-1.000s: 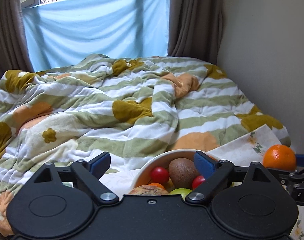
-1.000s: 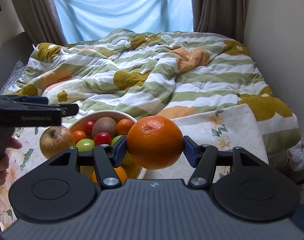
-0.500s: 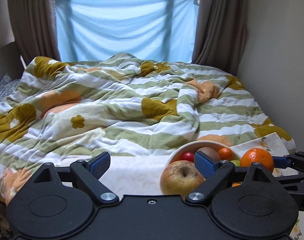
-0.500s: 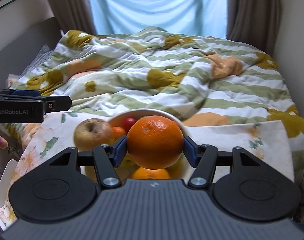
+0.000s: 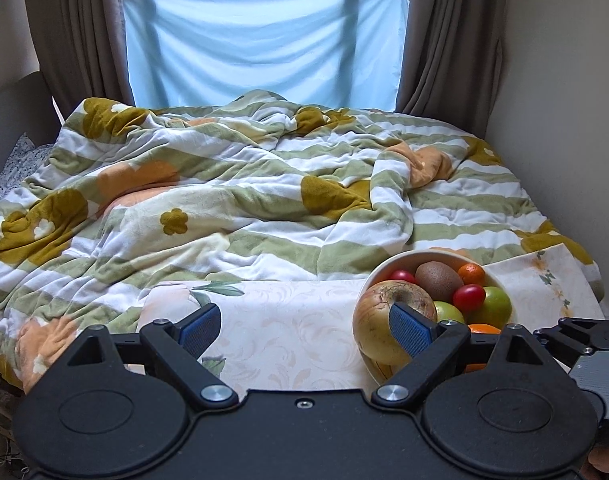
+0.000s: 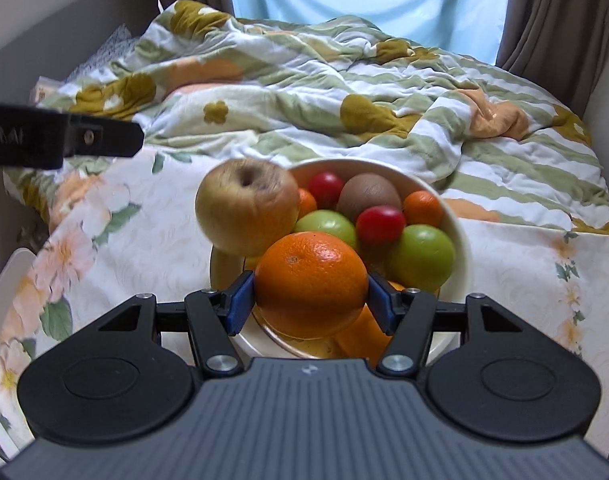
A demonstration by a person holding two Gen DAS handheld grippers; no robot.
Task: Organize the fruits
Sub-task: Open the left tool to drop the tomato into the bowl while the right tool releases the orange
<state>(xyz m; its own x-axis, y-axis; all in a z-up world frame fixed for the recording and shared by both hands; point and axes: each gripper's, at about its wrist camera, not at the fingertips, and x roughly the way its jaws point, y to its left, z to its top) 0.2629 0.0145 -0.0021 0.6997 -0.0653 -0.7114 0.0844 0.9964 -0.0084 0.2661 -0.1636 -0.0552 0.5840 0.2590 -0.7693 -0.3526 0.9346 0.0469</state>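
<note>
My right gripper point(image 6: 310, 300) is shut on a large orange point(image 6: 310, 280) and holds it just over the near part of a white bowl point(image 6: 460, 240). In the bowl lie a kiwi point(image 6: 368, 196), red tomatoes point(image 6: 380, 224), green fruits point(image 6: 420, 256) and a small mandarin point(image 6: 422, 208). A big yellowish apple point(image 6: 246, 204) rests on its left rim. My left gripper point(image 5: 304, 328) stands open over the tablecloth, left of the bowl point(image 5: 388, 266), with nothing between its pads. The apple point(image 5: 384, 320) sits just behind its right pad.
A floral tablecloth point(image 6: 124, 240) covers the table. Behind it lies a bed with a rumpled striped quilt point(image 5: 244, 208). A plain wall point(image 5: 564, 120) runs along the right. A white edge point(image 6: 16, 268) shows at the table's left side.
My right gripper has come closer and lower with the orange, now over the bowl. The left gripper has swung leftward, so the bowl has slid to the right of its view.
</note>
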